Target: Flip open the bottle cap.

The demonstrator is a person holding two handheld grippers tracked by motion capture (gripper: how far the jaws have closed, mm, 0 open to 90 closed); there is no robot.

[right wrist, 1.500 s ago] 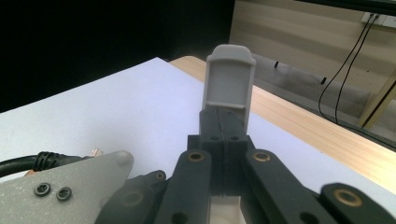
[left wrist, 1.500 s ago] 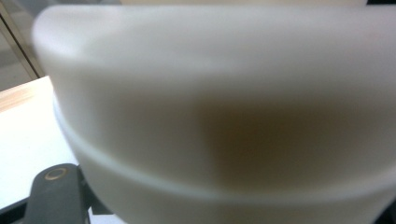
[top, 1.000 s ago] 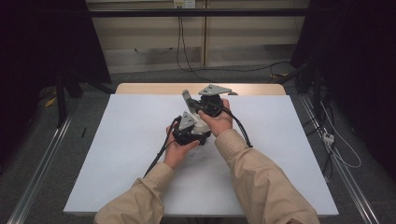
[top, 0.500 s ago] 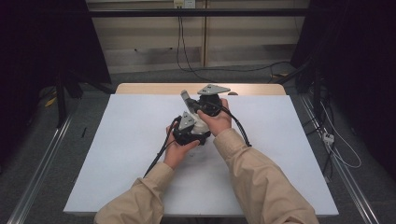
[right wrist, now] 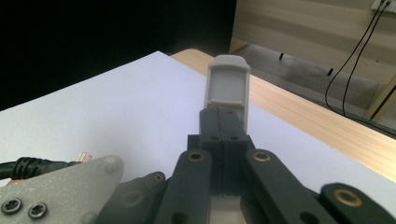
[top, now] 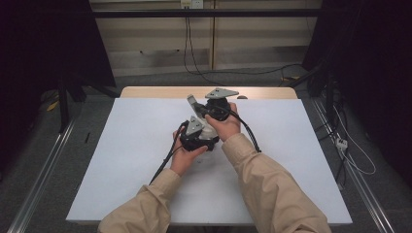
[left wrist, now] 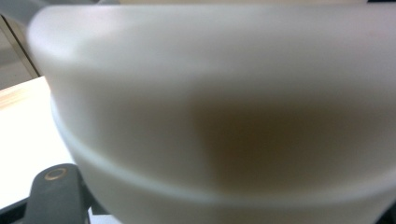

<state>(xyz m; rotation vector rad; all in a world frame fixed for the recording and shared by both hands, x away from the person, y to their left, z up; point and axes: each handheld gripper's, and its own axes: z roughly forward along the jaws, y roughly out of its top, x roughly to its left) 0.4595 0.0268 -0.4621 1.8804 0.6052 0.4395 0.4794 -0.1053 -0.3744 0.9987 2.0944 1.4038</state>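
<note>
blurry white obj (left wrist: 224, 107) v. close, jaw edge

No readable text anywhere in your frames.

You get no letters, numbers, brand marks or signs on the white sheet covering the table (top: 121, 160), on the pale grey plastic piece (right wrist: 228, 88) pinched in your right gripper (right wrist: 223, 122), or on the blurred cream-white curved plastic surface (left wrist: 224, 112) close to your left gripper's camera. The small white wall outlet plate (top: 190, 4) at the far wall is too small to make out any marking.
</note>
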